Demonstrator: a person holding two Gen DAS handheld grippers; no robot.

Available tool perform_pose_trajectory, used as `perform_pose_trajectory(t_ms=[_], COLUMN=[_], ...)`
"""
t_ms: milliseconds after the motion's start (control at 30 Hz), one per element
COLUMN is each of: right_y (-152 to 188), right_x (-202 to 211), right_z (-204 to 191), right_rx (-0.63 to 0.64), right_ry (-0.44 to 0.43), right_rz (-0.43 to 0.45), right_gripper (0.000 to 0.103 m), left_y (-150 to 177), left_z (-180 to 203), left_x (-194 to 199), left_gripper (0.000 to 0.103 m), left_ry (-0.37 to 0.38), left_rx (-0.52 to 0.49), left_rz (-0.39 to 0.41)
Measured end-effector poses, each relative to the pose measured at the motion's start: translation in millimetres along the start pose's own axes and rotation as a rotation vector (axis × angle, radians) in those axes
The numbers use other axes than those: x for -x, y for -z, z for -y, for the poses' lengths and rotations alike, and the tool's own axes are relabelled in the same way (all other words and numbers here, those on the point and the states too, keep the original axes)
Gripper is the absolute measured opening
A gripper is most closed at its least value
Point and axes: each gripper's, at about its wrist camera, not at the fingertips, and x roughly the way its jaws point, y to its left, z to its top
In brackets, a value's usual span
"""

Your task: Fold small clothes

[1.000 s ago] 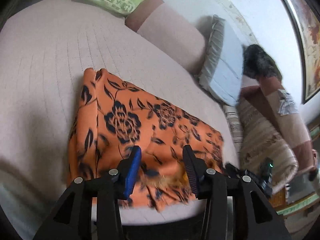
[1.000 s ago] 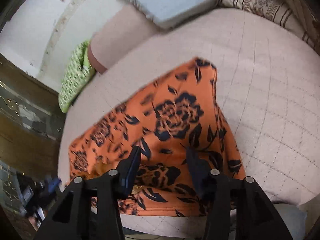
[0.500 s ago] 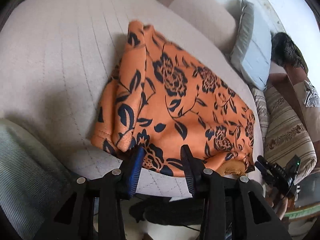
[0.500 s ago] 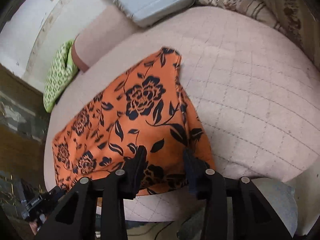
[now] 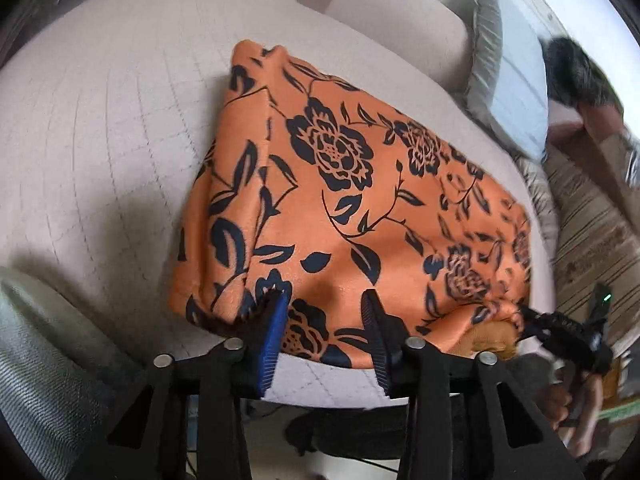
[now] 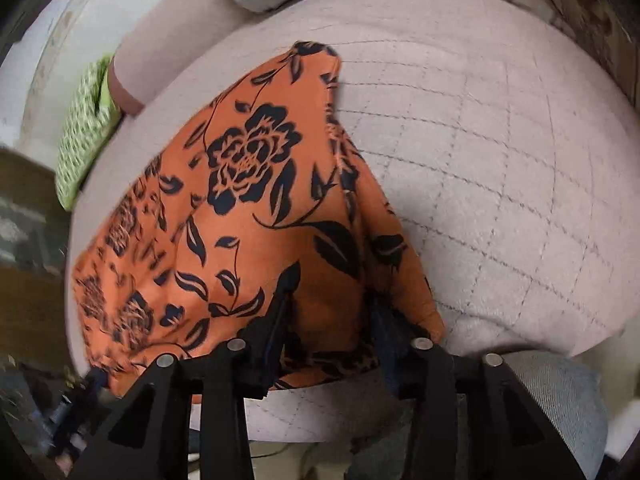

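An orange garment with black flowers [image 5: 344, 208] lies spread on a pale quilted cushion [image 5: 100, 120]. My left gripper [image 5: 326, 304] is open, its fingers straddling the garment's near hem at one corner. In the right wrist view the same garment [image 6: 248, 208] lies in front of my right gripper [image 6: 332, 292], which is open with its fingers over the near hem at the other corner; the cloth partly hides the right finger. The right gripper also shows in the left wrist view [image 5: 560, 328] at the garment's far right corner.
A grey-blue pillow [image 5: 504, 72] and a pink bolster [image 5: 400, 20] lie beyond the garment. A green patterned cushion [image 6: 84, 140] is at the far left in the right wrist view. A striped cushion [image 5: 592, 240] and a person are to the right. The cushion's front edge is just below the grippers.
Both grippers have pulled back toward the cushion's front edge and now sit at the garment's near hem. The garment lies flatter and more spread out than a second ago.
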Motion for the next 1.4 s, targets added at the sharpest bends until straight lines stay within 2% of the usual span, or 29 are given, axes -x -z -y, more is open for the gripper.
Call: perform_pose_trajectory(t_ms=[33, 100, 133, 200, 300, 400, 433, 467, 500, 567, 600, 667, 733, 800, 867, 933, 1033, 1233, 1400], right_y=[0.9, 3.5, 4.4, 6.0, 6.7, 2.0, -1.6, -1.3, -1.1, 1.4, 4.1, 10.5, 17.0, 20.0, 19.3, 18.5, 17.2, 24.5, 30.4], right_x=[-0.9, 2.3, 6.5, 18.6, 32.3, 10.3, -1.6, -10.0, -6.3, 8.6, 15.6, 29.8, 44.9, 62.2, 75.5, 84.8, 88.4, 72.4, 52.1], right_z=[-3.1, -7.1, -7.7, -9.2, -13.0, -9.9, -8.0, -6.9, -8.4, -15.6, -18.6, -24.3, -32.2, -43.9, -55.8, -77.5, -103.1, -149.5, -172.1], right_rx=[0.018, 0.039, 0.039, 0.044, 0.072, 0.068, 0.067, 0.063, 0.068, 0.101, 0.113, 0.118, 0.115, 0.125, 0.147, 0.187, 0.239, 0.311, 0.34], right_ry=[0.023, 0.048, 0.046, 0.038, 0.071, 0.101, 0.111, 0.116, 0.116, 0.084, 0.068, 0.035, -0.007, -0.054, -0.085, -0.132, -0.18, -0.232, -0.264], right_rz=[0.003, 0.028, 0.046, 0.087, 0.132, 0.063, 0.022, -0.003, 0.013, 0.077, 0.104, 0.152, 0.198, 0.244, 0.278, 0.302, 0.29, 0.229, 0.166], right_gripper=[0.027, 0.021, 0.018, 0.016, 0.016, 0.019, 0.024, 0.024, 0.027, 0.037, 0.046, 0.05, 0.05, 0.052, 0.058, 0.062, 0.062, 0.062, 0.062], left_y=[0.7, 1.5, 2.2, 3.6, 5.1, 2.7, 2.2, 1.8, 1.9, 2.7, 2.1, 1.8, 3.5, 6.1, 7.6, 8.3, 7.5, 4.1, 0.8], left_z=[2.7, 5.7, 5.9, 5.5, 4.6, -0.3, -0.8, -0.5, 0.7, 4.8, 6.1, 6.8, 5.9, 3.9, 1.2, -1.6, -5.9, -13.3, -14.9], left_x=[-3.3, -8.8, -8.8, -2.7, 0.6, -13.4, -15.8, -14.5, -11.7, -3.7, -0.2, 8.0, 19.2, 33.0, 43.6, 46.1, 47.9, 48.4, 46.8], left_gripper=[0.023, 0.005, 0.001, 0.0, 0.0, 0.0, 0.0, 0.0, 0.0, 0.003, 0.005, 0.009, 0.019, 0.038, 0.045, 0.046, 0.046, 0.046, 0.046], left_ry=[-0.01, -0.02, -0.026, -0.041, -0.063, -0.107, -0.11, -0.099, -0.085, -0.052, -0.039, -0.014, -0.001, -0.004, -0.002, 0.001, 0.005, 0.012, 0.012], left_rx=[-0.014, -0.034, -0.039, -0.047, -0.059, -0.049, -0.043, -0.04, -0.045, -0.061, -0.065, -0.064, -0.063, -0.058, -0.05, -0.038, -0.022, 0.006, 0.007], left_rz=[0.0, -0.015, -0.008, 0.025, 0.043, -0.004, -0.01, -0.007, 0.001, 0.027, 0.037, 0.064, 0.108, 0.168, 0.218, 0.224, 0.222, 0.232, 0.231])
